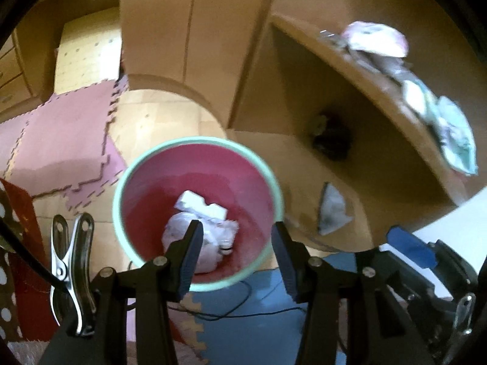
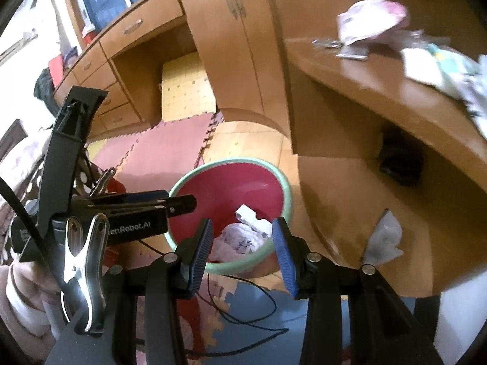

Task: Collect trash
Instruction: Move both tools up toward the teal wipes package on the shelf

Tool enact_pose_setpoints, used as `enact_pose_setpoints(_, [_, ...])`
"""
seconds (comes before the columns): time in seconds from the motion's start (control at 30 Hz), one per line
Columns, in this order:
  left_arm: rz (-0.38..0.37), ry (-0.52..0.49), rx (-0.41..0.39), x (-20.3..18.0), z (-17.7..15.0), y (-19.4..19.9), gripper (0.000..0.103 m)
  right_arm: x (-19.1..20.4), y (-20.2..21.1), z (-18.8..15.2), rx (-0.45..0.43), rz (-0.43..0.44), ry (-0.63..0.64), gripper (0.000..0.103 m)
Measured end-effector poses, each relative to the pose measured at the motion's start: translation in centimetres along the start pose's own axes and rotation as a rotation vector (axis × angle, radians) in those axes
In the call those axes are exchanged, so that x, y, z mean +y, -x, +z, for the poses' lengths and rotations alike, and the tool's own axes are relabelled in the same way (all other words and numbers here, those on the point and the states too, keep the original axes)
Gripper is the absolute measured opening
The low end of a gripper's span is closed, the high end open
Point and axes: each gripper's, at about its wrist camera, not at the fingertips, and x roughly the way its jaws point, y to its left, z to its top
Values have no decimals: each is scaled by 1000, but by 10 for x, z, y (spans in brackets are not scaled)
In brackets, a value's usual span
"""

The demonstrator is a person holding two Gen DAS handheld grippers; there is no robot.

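A round red plastic bin with a pale green rim (image 1: 199, 155) stands on the floor beside the curved wooden desk (image 2: 365, 85). It already holds some trash: a crumpled white paper wad (image 1: 213, 234) and a flat white scrap (image 1: 197, 202) lie at its bottom, so part of the collecting looks done.

The left gripper (image 1: 236, 243) hangs above the bin's mouth with its jaws released and nothing between them. The right gripper (image 2: 242, 243) is likewise spread wide and empty, near the bin's near rim.

Much seems left. Along the desk's top, toward its far edge, lie a pink and white crumpled wrapper (image 2: 373, 19), a pale paper sheet (image 2: 421, 67) and teal-tinted wrappers (image 1: 456, 140) near the front edge; blur keeps me from telling exactly what each is. A grey crumpled scrap (image 2: 383, 237) lies on the floor against the desk's side panel, just beside the bin. By my estimate, the task is roughly at an early-to-middle stage.
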Motion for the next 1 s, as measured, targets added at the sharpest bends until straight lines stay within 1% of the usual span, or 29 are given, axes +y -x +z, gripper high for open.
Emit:
enact_pose_setpoints(0.13, [-50, 8, -22, -14, 0, 17, 49, -13, 28, -6, -35, -30, -35, 42])
enact_pose_setpoints(0.2, [-68, -2, -51, -23, 2, 28, 49, -20, 42, -7, -63, -47, -64, 42])
enact_pose_setpoints(0.37, [-82, -27, -85, -42, 6, 51, 49, -33, 70, -5, -129, -70, -115, 42])
enact_pose_setpoints(0.5, [-125, -25, -94, -57, 12, 65, 49, -44, 92, 1, -179, -130, -155, 42])
enact_pose_setpoints(0.63, [-136, -64, -125, -80, 17, 77, 49, -65, 116, 3, -234, -157, -259, 42])
enact_pose_setpoints(0.7, [-139, -90, -132, -92, 22, 79, 49, -80, 127, 4, -264, -204, -319, 42])
enact_pose_setpoints(0.77, [-138, -113, -129, -105, 28, 79, 49, -92, 132, 8, -279, -230, -354, 42])
enact_pose_setpoints(0.83, [-139, -127, -132, -116, 36, 78, 49, -109, 138, 11, -288, -247, -419, 42])
enact_pose_setpoints(0.9, [-138, -145, -145, -129, 47, 78, 49, -127, 146, 12, -312, -239, -504, 50])
enact_pose_setpoints(0.97, [-142, -160, -158, -141, 55, 79, 49, -138, 152, 15, -339, -252, -569, 65])
enact_pose_setpoints(1.0, [-146, -167, -162, -148, 60, 78, 49, -145, 156, 16, -355, -260, -602, 67])
